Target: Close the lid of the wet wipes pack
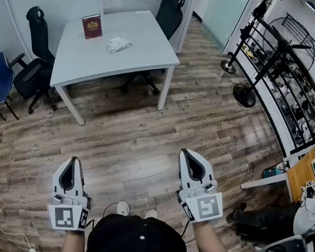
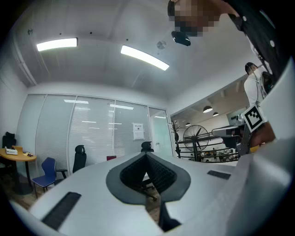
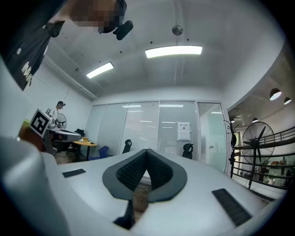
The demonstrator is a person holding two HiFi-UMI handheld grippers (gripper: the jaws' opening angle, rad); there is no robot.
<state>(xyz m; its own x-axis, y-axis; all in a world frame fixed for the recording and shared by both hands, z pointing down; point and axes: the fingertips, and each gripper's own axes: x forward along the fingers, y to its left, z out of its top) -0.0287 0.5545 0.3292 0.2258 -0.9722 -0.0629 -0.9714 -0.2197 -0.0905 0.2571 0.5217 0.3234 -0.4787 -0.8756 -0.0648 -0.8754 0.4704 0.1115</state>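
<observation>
Jaws together: left gripper (image 1: 73,163), right gripper (image 1: 185,154)

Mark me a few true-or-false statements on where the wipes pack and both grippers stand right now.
1. The wet wipes pack lies on the white table. True.
2. The right gripper is clamped on the pack. False: its jaws are shut on nothing, out over the wooden floor, far from the table.
3. A dark red book stands on the table, apart from the pack. True.
4. The left gripper has its jaws wide apart. False: they are together and empty.
5. The fan stands on the table. False: it stands on the floor at the right.
</observation>
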